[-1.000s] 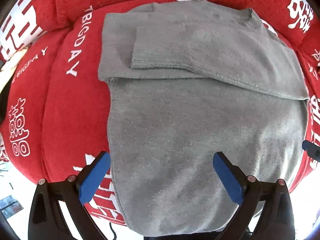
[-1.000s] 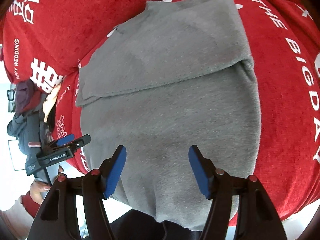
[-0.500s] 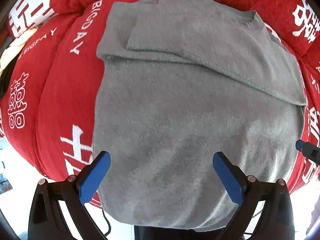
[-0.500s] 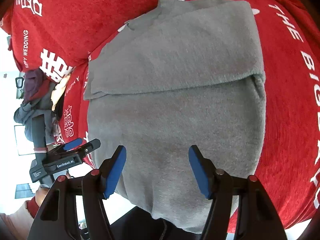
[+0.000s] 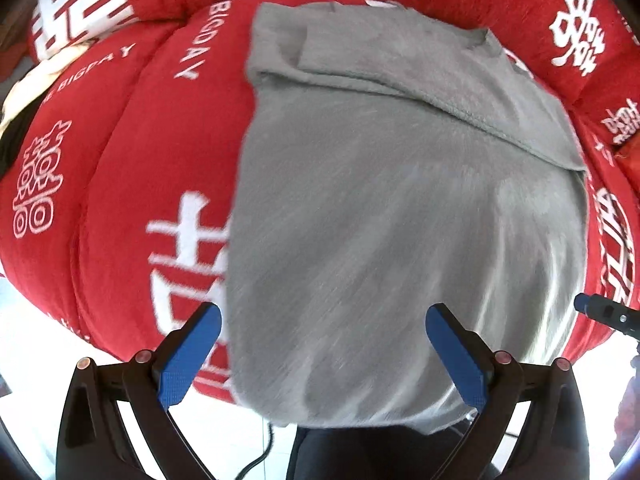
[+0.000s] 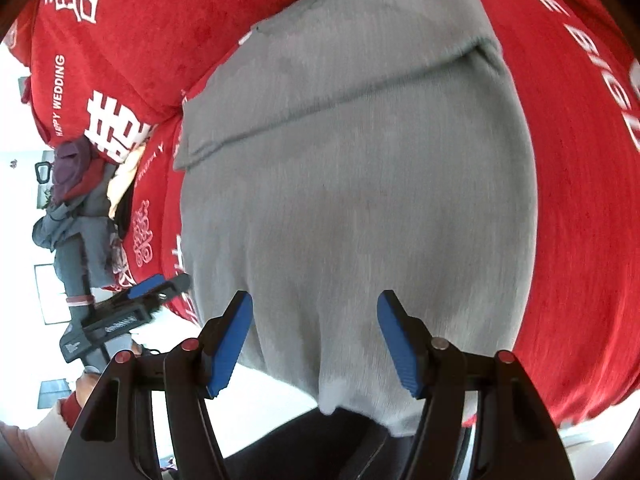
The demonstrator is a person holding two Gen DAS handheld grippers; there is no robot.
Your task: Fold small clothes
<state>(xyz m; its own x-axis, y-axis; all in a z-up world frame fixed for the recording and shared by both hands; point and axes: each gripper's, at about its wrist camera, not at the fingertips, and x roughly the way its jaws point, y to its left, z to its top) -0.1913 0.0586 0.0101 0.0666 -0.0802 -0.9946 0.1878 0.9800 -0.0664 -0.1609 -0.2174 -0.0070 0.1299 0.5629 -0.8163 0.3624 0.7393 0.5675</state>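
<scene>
A grey knitted sweater (image 5: pixel 392 208) lies flat on a red sofa cushion (image 5: pixel 120 168), its sleeves folded across the chest and its hem hanging over the front edge. My left gripper (image 5: pixel 322 344) is open and empty, hovering over the sweater's lower left part. In the right wrist view the same sweater (image 6: pixel 360 200) fills the middle. My right gripper (image 6: pixel 314 338) is open and empty above the hem's right part. The left gripper (image 6: pixel 148 292) shows at the left there, and a right fingertip (image 5: pixel 600 314) shows at the left view's right edge.
The red cushions (image 6: pixel 580 160) carry white lettering and characters. A pile of clothes (image 6: pixel 76 208) lies at the sofa's left end. A dark cable (image 5: pixel 264 452) and pale floor (image 5: pixel 256 428) are below the cushion's front edge.
Both grippers have moved closer and lower over the sweater's hem, staying open. The sweater has not moved. The left view has shifted leftward, showing more red cushion.
</scene>
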